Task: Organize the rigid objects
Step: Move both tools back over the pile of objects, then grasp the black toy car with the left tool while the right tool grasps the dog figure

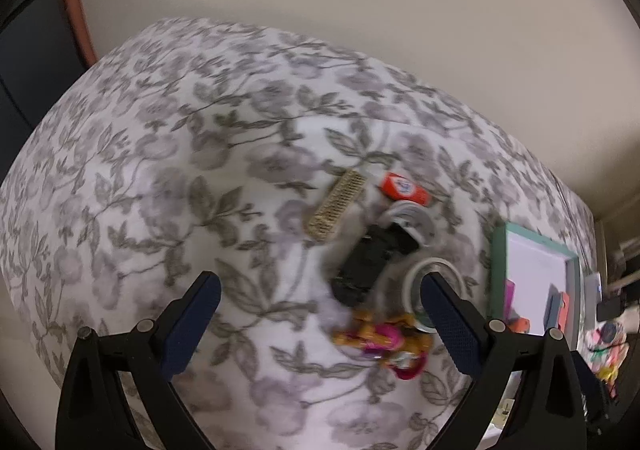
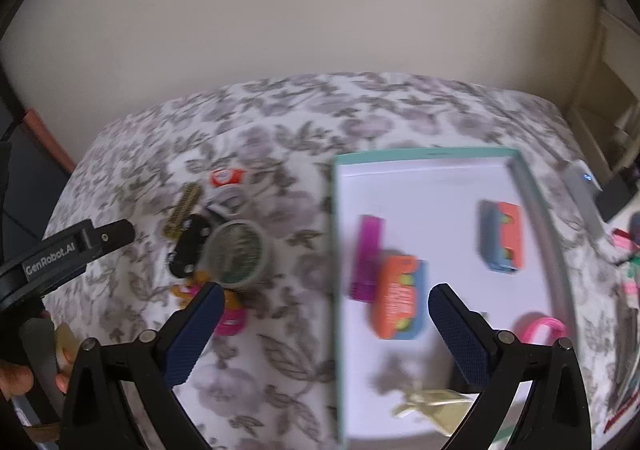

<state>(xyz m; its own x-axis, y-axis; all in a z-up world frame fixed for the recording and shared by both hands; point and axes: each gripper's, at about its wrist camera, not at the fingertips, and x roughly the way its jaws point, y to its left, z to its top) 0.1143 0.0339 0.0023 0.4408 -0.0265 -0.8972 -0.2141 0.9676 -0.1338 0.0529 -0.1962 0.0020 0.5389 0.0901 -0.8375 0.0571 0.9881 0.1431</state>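
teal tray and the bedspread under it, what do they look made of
Shallow teal-rimmed tray: probably cardboard or thin plastic, judging by its thin straight walls and flat matte white floor; blur leaves it open. Grey-and-white floral bedspread: woven fabric, matte, with a printed leaf pattern and soft rounded edges.

floral-sheeted bed, teal-rimmed tray, tape roll, black toy, beige comb, orange tube

The bed lies bare along its near and left edges. A tight cluster, tape roll to black block, crowds the middle; the tray blocks the right edge.
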